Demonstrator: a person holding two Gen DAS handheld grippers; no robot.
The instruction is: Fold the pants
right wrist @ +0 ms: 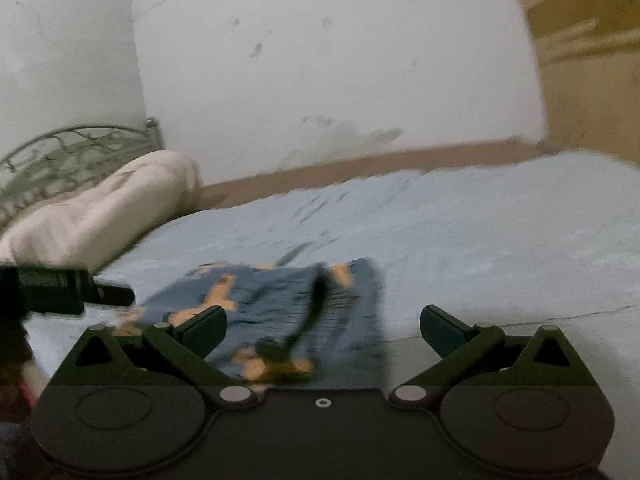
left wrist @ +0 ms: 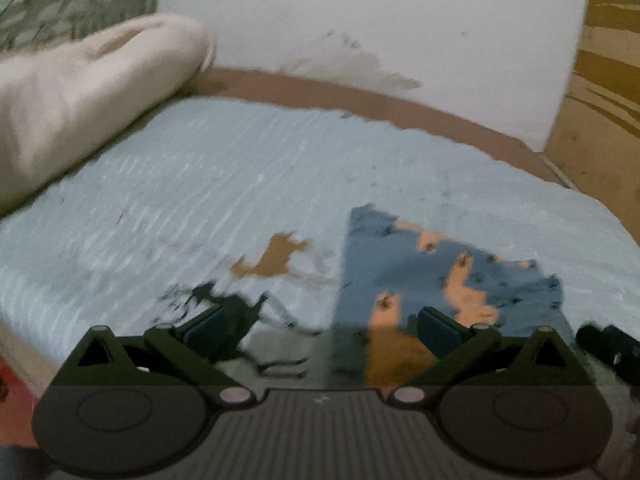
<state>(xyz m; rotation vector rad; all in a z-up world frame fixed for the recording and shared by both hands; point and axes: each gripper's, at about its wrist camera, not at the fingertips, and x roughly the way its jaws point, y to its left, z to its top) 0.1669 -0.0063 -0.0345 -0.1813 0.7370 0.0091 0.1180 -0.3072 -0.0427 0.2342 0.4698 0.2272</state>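
Note:
The pants (left wrist: pixel 440 276) are blue cloth with orange printed figures, lying flat in a folded bundle on the light blue bedsheet (left wrist: pixel 224 168). My left gripper (left wrist: pixel 320 328) hovers over their near left edge, open wide, with its right finger (left wrist: pixel 438 330) above the cloth and nothing pinched. In the right wrist view the pants (right wrist: pixel 280 304) lie just beyond my right gripper (right wrist: pixel 324 328), which is also open and empty. A dark drawstring (right wrist: pixel 316 304) runs across the cloth. The picture is blurred.
A cream rolled pillow (left wrist: pixel 80 92) lies at the bed's far left before a metal headboard (left wrist: pixel 72 4). A white wall (left wrist: pixel 360 20) and brown bed edge (left wrist: pixel 360 100) bound the far side. Wooden furniture (left wrist: pixel 600 80) stands at the right. The sheet carries orange and black printed marks (left wrist: pixel 276 260).

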